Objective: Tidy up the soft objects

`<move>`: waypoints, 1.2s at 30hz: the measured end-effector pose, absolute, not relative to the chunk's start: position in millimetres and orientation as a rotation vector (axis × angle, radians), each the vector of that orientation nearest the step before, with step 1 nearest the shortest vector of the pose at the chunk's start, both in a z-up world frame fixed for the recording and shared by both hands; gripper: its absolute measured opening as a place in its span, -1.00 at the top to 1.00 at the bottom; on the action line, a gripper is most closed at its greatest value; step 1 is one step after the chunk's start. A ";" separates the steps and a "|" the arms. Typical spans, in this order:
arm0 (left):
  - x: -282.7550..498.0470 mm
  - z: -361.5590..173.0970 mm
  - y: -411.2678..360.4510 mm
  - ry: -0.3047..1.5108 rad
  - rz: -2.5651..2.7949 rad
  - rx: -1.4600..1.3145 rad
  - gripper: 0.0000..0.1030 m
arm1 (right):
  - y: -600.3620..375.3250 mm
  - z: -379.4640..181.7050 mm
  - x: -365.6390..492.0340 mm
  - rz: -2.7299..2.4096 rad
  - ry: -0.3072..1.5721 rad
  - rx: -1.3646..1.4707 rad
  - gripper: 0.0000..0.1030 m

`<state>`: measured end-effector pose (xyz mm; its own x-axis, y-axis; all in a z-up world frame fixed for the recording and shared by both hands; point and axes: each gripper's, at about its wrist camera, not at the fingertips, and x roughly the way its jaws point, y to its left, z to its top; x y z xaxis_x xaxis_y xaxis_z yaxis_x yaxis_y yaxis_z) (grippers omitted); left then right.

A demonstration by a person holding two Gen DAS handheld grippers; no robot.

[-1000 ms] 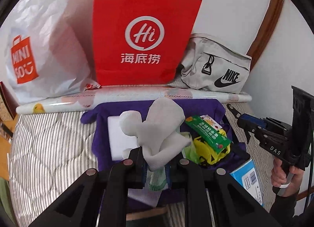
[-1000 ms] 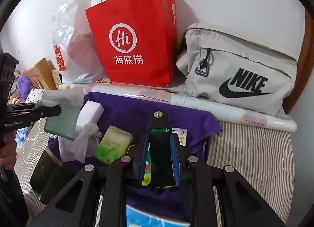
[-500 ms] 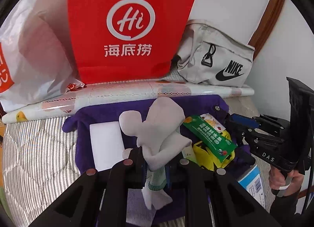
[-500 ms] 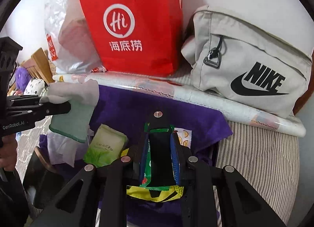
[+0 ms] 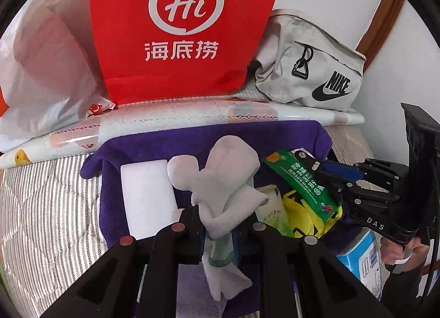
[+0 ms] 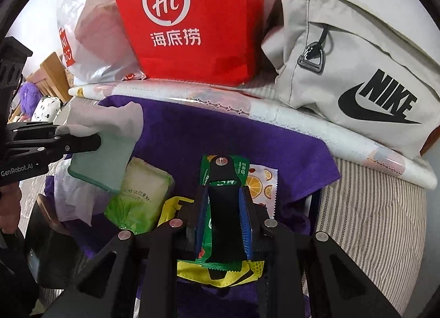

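My left gripper (image 5: 218,224) is shut on a grey cloth with a green hem (image 5: 222,180), held above the purple towel (image 5: 170,150); the cloth also shows in the right wrist view (image 6: 110,142). My right gripper (image 6: 224,197) is shut on a green snack packet (image 6: 224,165), seen from the side in the left wrist view (image 5: 299,180). A yellow packet (image 6: 220,274) lies under it. A green tissue pack (image 6: 137,197) and a white sponge block (image 5: 148,197) lie on the towel.
A red paper bag (image 5: 178,29), a white plastic bag (image 5: 41,70) and a grey Nike bag (image 6: 357,70) stand against the wall behind a rolled mat (image 5: 192,120). A blue box (image 5: 363,260) lies at the right. The striped quilt (image 5: 41,208) spreads around.
Both grippers have moved forward toward the bags at the wall, each keeping hold of its item. The right gripper has come closer to the left one.
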<state>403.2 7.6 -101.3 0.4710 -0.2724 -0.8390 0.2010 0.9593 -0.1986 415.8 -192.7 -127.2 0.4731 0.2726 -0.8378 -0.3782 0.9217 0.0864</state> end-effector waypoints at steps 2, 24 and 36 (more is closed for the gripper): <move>404.2 -103.7 7.1 1.050 -0.287 -0.070 0.68 | -190.7 -130.1 416.5 0.402 1.012 -0.122 0.55; 382.0 -75.8 2.2 1.012 -0.245 -0.011 -0.38 | -191.2 -116.2 399.1 0.428 1.007 -0.092 -0.39; 335.0 -42.7 19.4 0.988 -0.174 -0.024 -0.56 | -197.3 -72.6 359.1 0.327 0.982 -0.092 -0.43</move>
